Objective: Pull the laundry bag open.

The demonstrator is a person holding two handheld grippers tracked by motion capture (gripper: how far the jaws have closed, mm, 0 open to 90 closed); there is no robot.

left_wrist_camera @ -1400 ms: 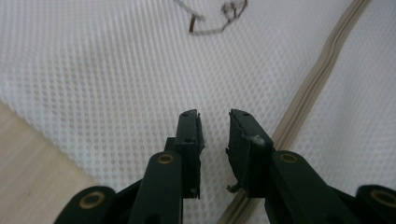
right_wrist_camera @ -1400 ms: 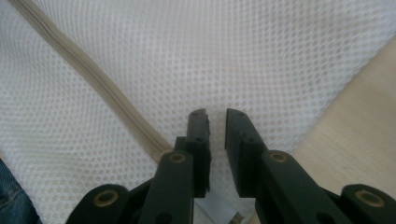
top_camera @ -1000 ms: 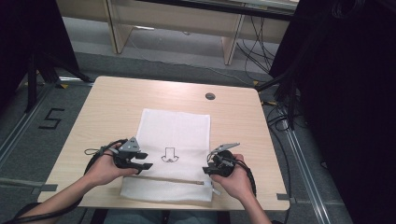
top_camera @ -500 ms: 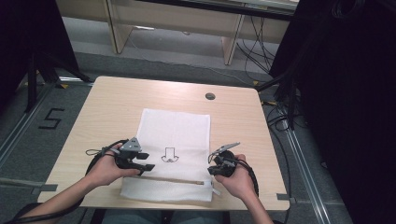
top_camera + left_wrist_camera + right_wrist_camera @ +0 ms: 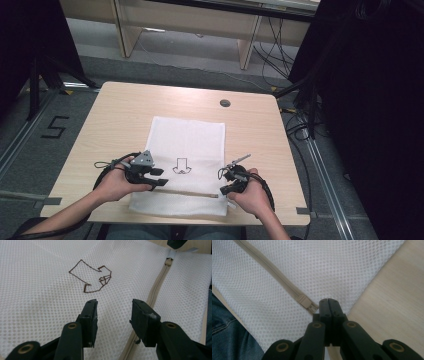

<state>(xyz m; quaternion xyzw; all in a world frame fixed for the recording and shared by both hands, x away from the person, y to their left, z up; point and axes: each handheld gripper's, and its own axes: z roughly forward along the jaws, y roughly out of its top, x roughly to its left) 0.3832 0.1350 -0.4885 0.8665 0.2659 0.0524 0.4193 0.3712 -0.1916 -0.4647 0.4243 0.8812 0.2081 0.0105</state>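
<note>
Your mesh bag [image 5: 187, 165] lay lengthwise away from you on the desk [image 5: 120, 115], zipper [image 5: 190, 193] crosswise nearest you. Your right gripper [image 5: 223, 191] was clamped at the zipper's end; your left gripper [image 5: 161, 178], just narrowing, stood parted over the mesh.

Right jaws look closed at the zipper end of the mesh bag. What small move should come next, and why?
Probably lower the left hand-held gripper and pinch the mesh bag beside the zipper. Its jaws hover apart above the fabric, while the right hand-held gripper is shut at the zipper pull's end, so bracing would let it slide.
</note>
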